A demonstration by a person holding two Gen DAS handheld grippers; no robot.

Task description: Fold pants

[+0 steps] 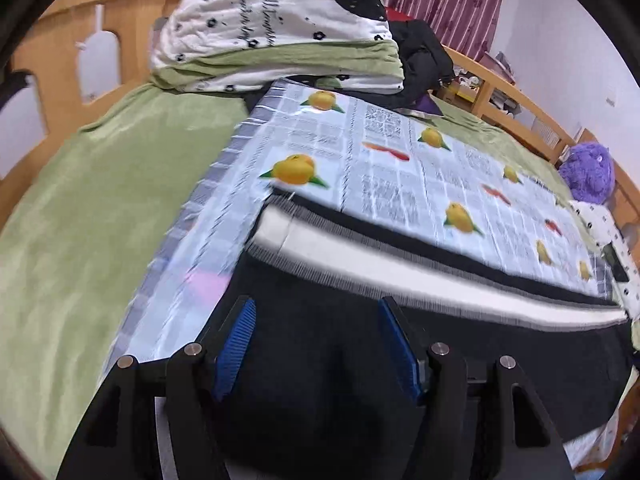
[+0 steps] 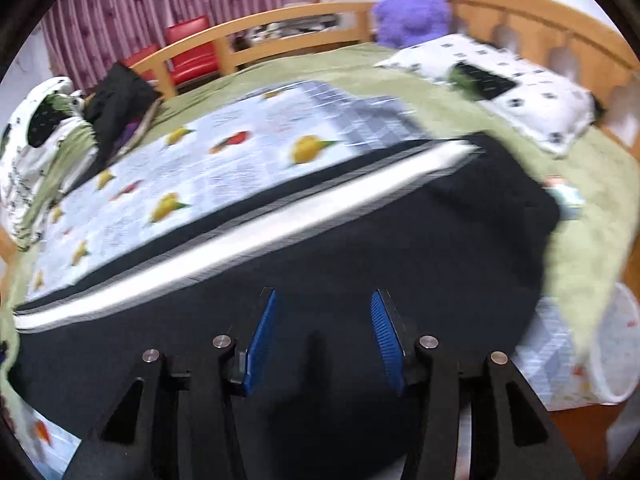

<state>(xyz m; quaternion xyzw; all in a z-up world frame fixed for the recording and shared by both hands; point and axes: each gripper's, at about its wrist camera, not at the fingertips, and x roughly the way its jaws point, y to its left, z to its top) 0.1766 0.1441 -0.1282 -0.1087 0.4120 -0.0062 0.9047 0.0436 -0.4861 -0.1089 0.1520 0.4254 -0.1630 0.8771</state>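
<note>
Black pants with a white side stripe [image 1: 400, 276] lie near, on a fruit-printed plastic sheet [image 1: 400, 168] over a green bedspread [image 1: 80, 208]. The left gripper [image 1: 316, 344] and right gripper [image 2: 324, 340] hover above them, jaws parted, holding nothing. Far left sits a folded white floral quilt [image 1: 272, 24]; far right, a fuzzy purple plush toy [image 2: 412, 12].

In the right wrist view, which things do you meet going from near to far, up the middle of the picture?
Right tool → black pants → white stripe → fruit-print sheet → green blanket → wooden bed rail.

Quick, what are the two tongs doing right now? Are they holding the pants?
Left tongs: open, nothing pinched, over the black pants.
Right tongs: open, nothing pinched, over the same pants.
</note>
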